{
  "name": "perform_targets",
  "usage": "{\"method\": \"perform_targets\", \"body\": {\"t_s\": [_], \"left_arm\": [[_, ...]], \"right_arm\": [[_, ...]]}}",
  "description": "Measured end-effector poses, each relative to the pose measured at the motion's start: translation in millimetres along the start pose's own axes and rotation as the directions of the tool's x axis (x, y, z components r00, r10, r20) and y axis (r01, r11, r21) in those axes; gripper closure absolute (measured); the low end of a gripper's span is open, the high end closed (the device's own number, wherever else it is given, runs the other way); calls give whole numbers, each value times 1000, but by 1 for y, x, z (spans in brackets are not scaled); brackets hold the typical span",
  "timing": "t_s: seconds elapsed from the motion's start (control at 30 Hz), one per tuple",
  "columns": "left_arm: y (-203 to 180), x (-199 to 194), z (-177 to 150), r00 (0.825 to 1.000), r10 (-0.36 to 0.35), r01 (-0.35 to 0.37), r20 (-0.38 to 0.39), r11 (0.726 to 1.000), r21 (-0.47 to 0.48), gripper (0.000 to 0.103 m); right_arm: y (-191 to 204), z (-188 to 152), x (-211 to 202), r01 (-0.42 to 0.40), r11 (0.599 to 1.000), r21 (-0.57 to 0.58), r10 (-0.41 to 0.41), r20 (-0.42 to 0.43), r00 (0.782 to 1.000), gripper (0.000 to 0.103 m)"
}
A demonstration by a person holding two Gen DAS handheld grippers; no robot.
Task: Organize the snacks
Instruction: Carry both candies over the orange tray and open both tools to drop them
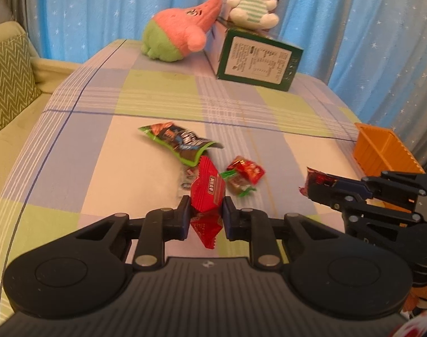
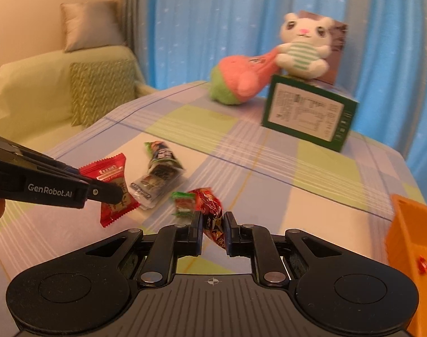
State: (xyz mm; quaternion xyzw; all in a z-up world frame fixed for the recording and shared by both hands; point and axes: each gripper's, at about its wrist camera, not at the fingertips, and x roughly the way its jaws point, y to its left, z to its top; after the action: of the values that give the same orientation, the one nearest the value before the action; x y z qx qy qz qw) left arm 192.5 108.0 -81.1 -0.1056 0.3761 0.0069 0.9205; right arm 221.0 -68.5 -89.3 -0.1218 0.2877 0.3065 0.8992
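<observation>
Left wrist view: left gripper (image 1: 207, 213) pinched red packet (image 1: 207, 193), lifted above checked cloth (image 1: 72, 168). Right gripper (image 2: 212, 231) pinched dark red snack (image 2: 213, 224), also off cloth. Green-edged pouch (image 1: 179, 141) lay just behind red packet; small red candy (image 1: 248, 170) and green-ended candy (image 1: 238, 186) beside it. Orange bin (image 1: 382, 148) stood well right of pouch.

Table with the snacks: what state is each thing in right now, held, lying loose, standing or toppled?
Left gripper: shut on the red packet, lifted.
Right gripper: shut on the dark red packet.
Green-edged packet: lying loose on the cloth.
Small wrapped snacks: lying loose.
Orange basket: upright at the table's edge.
Green box: standing.
Pink plush: leaning against the box.
White plush: sitting atop the box.
</observation>
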Motion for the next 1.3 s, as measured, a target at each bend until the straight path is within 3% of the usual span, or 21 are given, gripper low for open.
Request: {"method": "perform_targets", "body": {"t_s": [0.27, 0.67, 1.3], "left_arm": [[-33, -35, -2, 1000, -18, 17, 24, 1000, 6, 83], [-105, -73, -7, 995, -91, 89, 45, 994, 60, 83], [-191, -88, -6, 982, -185, 176, 37, 968, 179, 83]], "right_arm": [[-25, -3, -49, 59, 988, 140, -59, -4, 998, 88], [-49, -9, -122, 156, 956, 247, -166, 17, 986, 88], [-105, -35, -198, 282, 891, 355, -305, 8, 952, 88]]}}
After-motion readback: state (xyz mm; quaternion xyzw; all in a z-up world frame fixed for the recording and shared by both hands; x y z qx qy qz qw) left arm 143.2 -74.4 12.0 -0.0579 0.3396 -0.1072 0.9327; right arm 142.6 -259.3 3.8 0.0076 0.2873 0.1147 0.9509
